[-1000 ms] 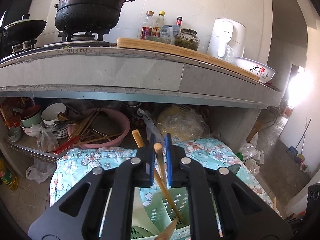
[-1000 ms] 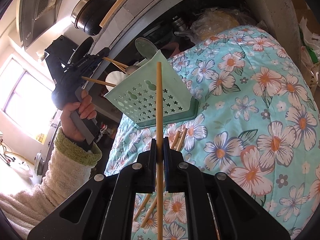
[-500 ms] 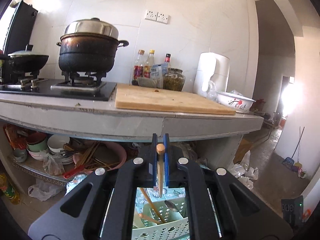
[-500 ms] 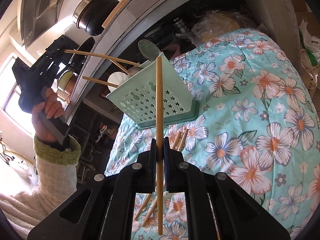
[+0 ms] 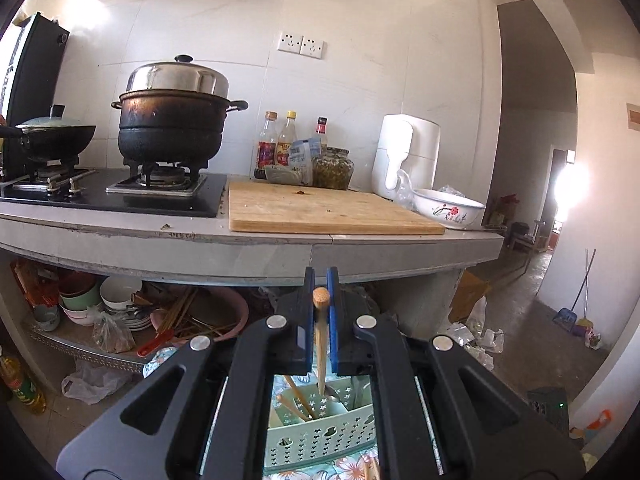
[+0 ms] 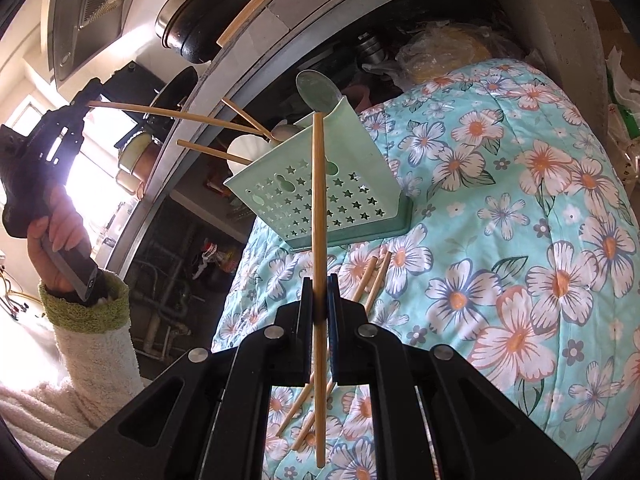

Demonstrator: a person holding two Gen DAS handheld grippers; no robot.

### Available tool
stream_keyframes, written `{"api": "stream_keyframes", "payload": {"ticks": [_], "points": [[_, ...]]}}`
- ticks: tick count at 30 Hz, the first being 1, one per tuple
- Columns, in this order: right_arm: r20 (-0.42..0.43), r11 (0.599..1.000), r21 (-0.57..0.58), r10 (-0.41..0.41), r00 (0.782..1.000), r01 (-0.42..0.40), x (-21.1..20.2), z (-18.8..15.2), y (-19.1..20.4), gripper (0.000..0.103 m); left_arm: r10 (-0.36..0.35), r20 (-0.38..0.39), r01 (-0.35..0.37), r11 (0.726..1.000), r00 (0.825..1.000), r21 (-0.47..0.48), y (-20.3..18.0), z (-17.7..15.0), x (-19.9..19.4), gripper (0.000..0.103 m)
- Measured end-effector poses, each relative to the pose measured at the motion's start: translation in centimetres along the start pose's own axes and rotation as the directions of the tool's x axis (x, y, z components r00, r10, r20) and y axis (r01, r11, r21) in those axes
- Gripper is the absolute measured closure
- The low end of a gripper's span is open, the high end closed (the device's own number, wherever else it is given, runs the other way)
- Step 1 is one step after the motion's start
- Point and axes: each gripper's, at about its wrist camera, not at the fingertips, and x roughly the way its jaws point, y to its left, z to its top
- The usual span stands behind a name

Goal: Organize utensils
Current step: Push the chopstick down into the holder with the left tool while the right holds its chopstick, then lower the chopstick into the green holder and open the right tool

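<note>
Over flowered cloth (image 6: 520,208), right tongs (image 6: 320,300) grip chopstick (image 6: 319,240) pointing away.

Black fingers (image 5: 298,320), blue pads; cream fleece sleeve (image 6: 88,360), green cuff.

A flowered quilt (image 6: 520,208) carried a green basket (image 6: 320,196), which stood upright on it. Loose chopsticks (image 6: 370,280) lay on the quilt just beside the basket's base.
</note>
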Motion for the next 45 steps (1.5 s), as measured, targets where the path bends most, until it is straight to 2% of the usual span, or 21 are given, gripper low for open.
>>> {"api": "stream_keyframes", "payload": {"ticks": [7,14,15,18,22,27,33,37,39,42,45], "points": [[0.005,1.0,-0.003,-0.014,1.0,0.014,-0.4,-0.2,0.2,0.095,-0.001,-0.097,-0.001,1.0,0.995,-0.03,0.4,-4.0,3.4,0.098],[0.015,0.999,-0.018,-0.042,0.999,0.042,-0.9,-0.1,0.7,0.095,-0.014,-0.163,0.004,0.998,0.987,-0.064,1.3,-8.1,5.8,0.098],[0.02,0.998,-0.023,-0.05,0.999,0.05,-1.1,0.1,0.8,0.095,-0.021,-0.166,0.009,0.997,0.986,-0.072,1.4,-8.4,5.8,0.095],[0.041,0.997,-0.038,-0.067,0.997,0.068,-1.7,1.0,1.4,0.095,-0.032,-0.153,0.015,0.994,0.988,-0.106,2.1,-8.9,5.2,0.068],[0.09,0.992,-0.091,-0.084,0.992,0.092,-2.6,3.6,3.3,0.095,-0.046,-0.097,0.032,0.99,0.994,-0.14,3.0,-9.3,3.2,0.06],[0.188,0.971,-0.213,-0.073,0.98,0.113,-3.2,8.4,7.5,0.096,-0.04,-0.056,0.029,0.983,0.998,-0.181,4.2,-11.1,-0.1,0.054],[0.3,0.934,-0.338,-0.006,0.954,0.112,-1.3,14.1,13.2,0.096,0.024,-0.085,-0.042,0.975,0.996,-0.218,6.3,-15.3,-3.8,0.046],[0.367,0.919,-0.375,0.027,0.93,0.121,0.9,16.9,15.5,0.096,0.062,-0.143,-0.099,0.958,0.988,-0.269,8.3,-18.6,-5.7,0.044],[0.373,0.92,-0.376,0.046,0.927,0.106,2.2,18.1,16.0,0.096,0.081,-0.17,-0.129,0.946,0.982,-0.298,9.4,-20.1,-6.7,0.043],[0.404,0.904,-0.401,0.027,0.914,0.151,4.7,19.0,16.7,0.096,0.121,-0.211,-0.188,0.925,0.97,-0.33,11.1,-22.1,-7.9,0.043],[0.398,0.894,-0.41,-0.003,0.917,0.181,7.4,19.3,16.5,0.096,0.159,-0.239,-0.236,0.91,0.958,-0.342,12.3,-23.1,-8.7,0.043]]}}
